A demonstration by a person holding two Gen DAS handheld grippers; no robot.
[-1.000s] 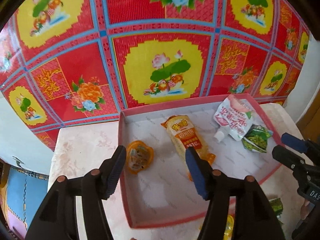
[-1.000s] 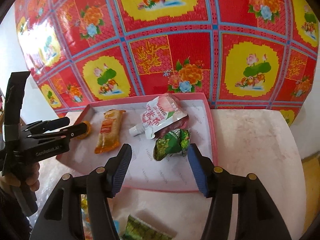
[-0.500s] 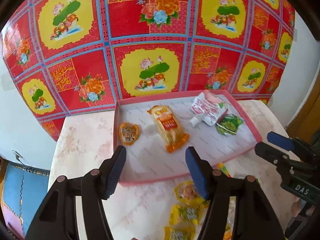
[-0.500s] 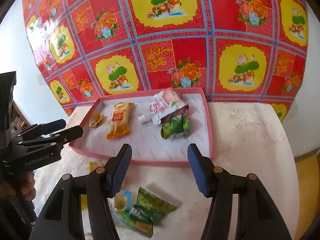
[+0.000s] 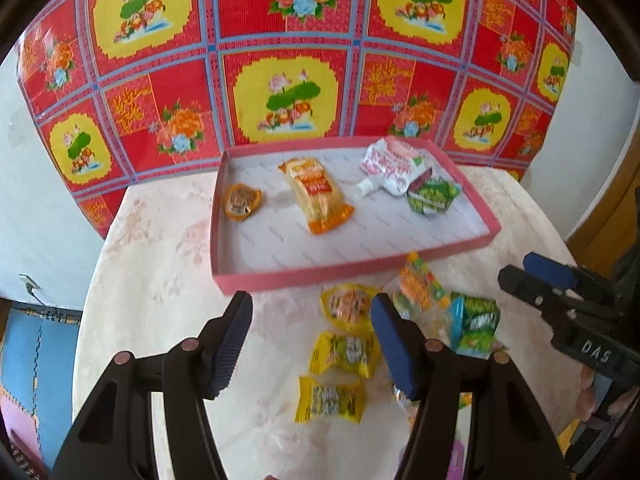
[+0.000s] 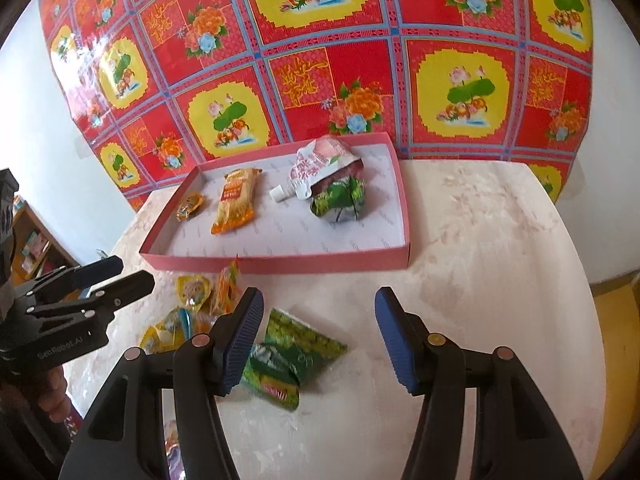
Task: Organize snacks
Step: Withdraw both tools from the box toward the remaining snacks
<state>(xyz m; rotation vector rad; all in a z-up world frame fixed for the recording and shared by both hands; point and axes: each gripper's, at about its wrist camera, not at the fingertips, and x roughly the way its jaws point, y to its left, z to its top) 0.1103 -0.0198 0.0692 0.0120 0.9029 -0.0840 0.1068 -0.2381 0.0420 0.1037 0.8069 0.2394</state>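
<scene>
From my remote seat: a pink tray [image 5: 352, 270] with a white, faintly printed floor sits on a pale, rose-mottled table [image 5: 160, 280]. Behind hangs a red cloth [image 5: 280, 40] gridded in blue, with yellow lotus panels (and orange peonies). Yellow candy wrappers [image 5: 344, 354] and a green packet [image 6: 296, 354] lie nearby; my black left claw [image 5: 310, 346] carries blue pads.

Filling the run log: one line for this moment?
left gripper: open, empty | right gripper: open, empty | tray: four snacks in | loose snacks: on table, before tray
</scene>
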